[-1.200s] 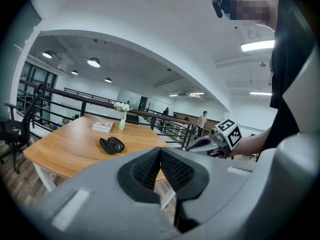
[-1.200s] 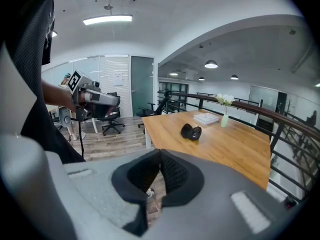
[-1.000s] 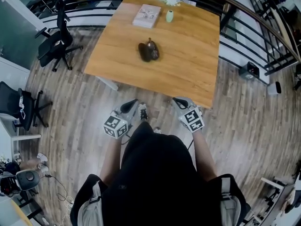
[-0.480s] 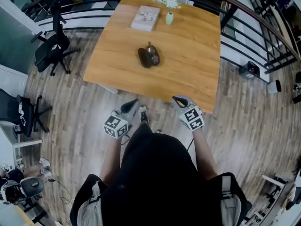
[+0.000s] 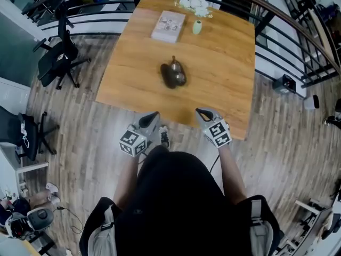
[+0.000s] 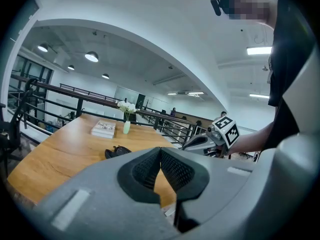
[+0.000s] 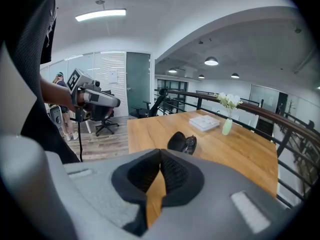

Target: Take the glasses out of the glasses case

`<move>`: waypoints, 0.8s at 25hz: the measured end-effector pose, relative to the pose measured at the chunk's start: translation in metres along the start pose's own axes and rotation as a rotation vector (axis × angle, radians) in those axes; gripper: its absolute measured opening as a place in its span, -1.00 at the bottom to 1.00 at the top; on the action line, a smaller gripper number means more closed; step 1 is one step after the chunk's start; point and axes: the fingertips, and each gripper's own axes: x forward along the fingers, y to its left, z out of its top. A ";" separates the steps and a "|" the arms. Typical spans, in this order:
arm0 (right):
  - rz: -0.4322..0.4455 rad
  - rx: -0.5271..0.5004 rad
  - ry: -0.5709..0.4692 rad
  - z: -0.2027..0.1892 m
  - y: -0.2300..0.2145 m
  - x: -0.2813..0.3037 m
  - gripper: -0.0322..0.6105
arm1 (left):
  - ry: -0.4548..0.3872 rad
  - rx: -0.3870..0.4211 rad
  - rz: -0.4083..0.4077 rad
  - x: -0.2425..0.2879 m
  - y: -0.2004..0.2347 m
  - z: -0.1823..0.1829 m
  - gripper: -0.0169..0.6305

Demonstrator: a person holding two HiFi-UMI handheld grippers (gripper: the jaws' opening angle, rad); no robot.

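Observation:
A dark glasses case (image 5: 170, 77) lies open in the middle of the wooden table (image 5: 224, 89), with the glasses (image 5: 180, 77) resting in its right half. Both show small in the left gripper view as the case (image 6: 116, 151), and clearer in the right gripper view as the case (image 7: 177, 141) and glasses (image 7: 190, 143). My left gripper (image 5: 152, 117) and right gripper (image 5: 201, 112) hover at the table's near edge, well short of the case. Both are shut with nothing in them; the pads meet at the tips in the left gripper view (image 6: 160, 151) and the right gripper view (image 7: 160, 153).
A book (image 5: 168, 26) and a small green vase (image 5: 197, 27) with white flowers (image 5: 197, 4) stand at the table's far end. Black office chairs (image 5: 58, 57) are on the wooden floor to the left. A metal railing (image 5: 287, 47) runs behind and to the right of the table.
The person has stepped closer, so the table's near edge now lies right at both gripper tips. The case has not moved on the table.

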 end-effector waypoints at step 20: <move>-0.074 0.067 0.059 0.021 -0.058 0.082 -0.89 | 0.042 0.011 -0.102 0.064 0.098 0.030 -0.91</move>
